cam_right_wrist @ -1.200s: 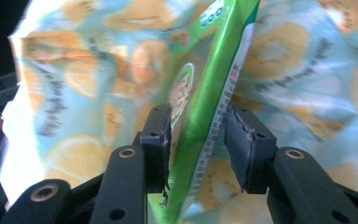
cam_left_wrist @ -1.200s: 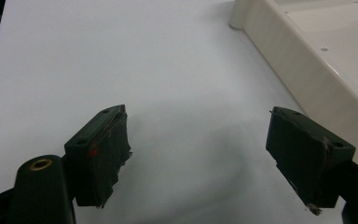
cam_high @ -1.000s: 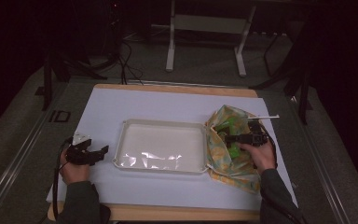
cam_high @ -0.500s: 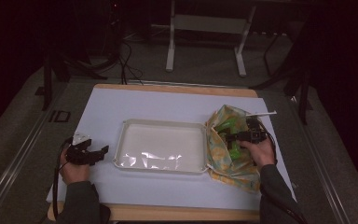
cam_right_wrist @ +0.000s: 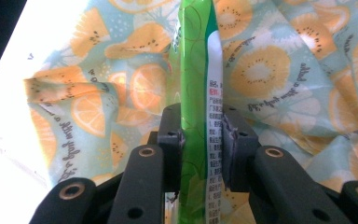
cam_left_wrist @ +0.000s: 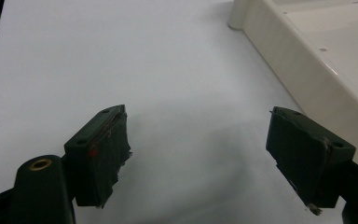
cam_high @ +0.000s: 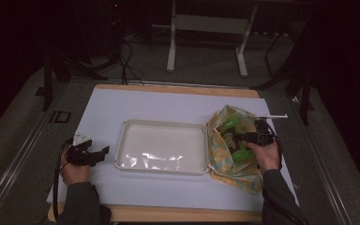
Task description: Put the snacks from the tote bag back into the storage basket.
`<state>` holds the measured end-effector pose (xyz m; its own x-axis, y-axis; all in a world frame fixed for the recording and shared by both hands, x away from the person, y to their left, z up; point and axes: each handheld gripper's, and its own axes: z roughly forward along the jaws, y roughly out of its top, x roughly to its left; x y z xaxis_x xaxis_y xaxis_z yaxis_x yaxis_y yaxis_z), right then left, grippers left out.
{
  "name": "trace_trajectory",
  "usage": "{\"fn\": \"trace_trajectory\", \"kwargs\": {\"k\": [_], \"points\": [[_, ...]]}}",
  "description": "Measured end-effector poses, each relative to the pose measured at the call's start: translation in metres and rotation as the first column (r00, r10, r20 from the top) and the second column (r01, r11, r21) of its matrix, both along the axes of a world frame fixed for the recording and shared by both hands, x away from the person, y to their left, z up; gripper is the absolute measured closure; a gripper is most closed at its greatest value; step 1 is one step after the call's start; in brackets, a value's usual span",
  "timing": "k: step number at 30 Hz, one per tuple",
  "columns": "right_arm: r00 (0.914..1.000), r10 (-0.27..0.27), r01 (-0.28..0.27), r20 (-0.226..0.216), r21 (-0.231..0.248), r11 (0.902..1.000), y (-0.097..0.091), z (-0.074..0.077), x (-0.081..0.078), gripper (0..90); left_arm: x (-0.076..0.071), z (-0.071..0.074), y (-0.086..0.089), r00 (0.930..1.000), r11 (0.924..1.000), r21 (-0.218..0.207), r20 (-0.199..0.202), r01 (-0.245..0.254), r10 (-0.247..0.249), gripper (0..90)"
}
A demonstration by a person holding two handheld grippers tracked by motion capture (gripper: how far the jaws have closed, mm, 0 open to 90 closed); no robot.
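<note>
My right claw (cam_right_wrist: 203, 135) is clamped on a green packet (cam_right_wrist: 196, 93); its jaws have just been closing, and the pads now press the packet from both sides, the packet standing on edge between them and running up toward twelve o'clock in the right gripper view. Behind it lies the fruit-print bag (cam_right_wrist: 279, 70), orange slices on pale blue. In the high view the right claw (cam_high: 240, 137) sits at three o'clock on the desk (cam_high: 168, 105), over the open bag (cam_high: 225, 164), and the packet (cam_high: 232, 126) shows as green among the cloth folds. The bag's edge touches the right side of the tray (cam_high: 161, 129), which lies at the middle of the desk. My left claw (cam_high: 102, 153) rests at about eight o'clock, just beside the tray's left wall, its jaws wide apart with nothing but white desk (cam_left_wrist: 121, 56) between them. In the left gripper view the tray (cam_left_wrist: 298, 70) wall runs off toward two o'clock.
</note>
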<state>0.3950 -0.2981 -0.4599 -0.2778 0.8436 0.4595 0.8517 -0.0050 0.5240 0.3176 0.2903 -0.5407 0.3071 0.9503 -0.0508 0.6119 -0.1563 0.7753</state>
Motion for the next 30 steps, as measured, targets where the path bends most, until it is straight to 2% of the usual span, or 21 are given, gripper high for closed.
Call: {"fn": "trace_trajectory", "kwargs": {"k": [7,18,30], "points": [[0.9994,-0.011,0.011,0.033,0.001,0.9999,-0.004,0.008,-0.005,72.7,0.000,0.000,0.000,1.0000,1.0000,0.001,0.001,0.000,0.000,21.4],[0.9978,-0.025,0.025,0.062,-0.011,0.9996,-0.012,0.024,-0.008,72.7,0.000,0.000,0.000,1.0000,1.0000,0.002,0.002,0.000,0.000,21.4],[0.9973,-0.032,0.033,0.065,-0.003,0.9995,-0.022,0.029,-0.011,72.6,0.000,0.000,0.000,1.0000,1.0000,0.002,0.003,0.000,0.000,21.4]]}}
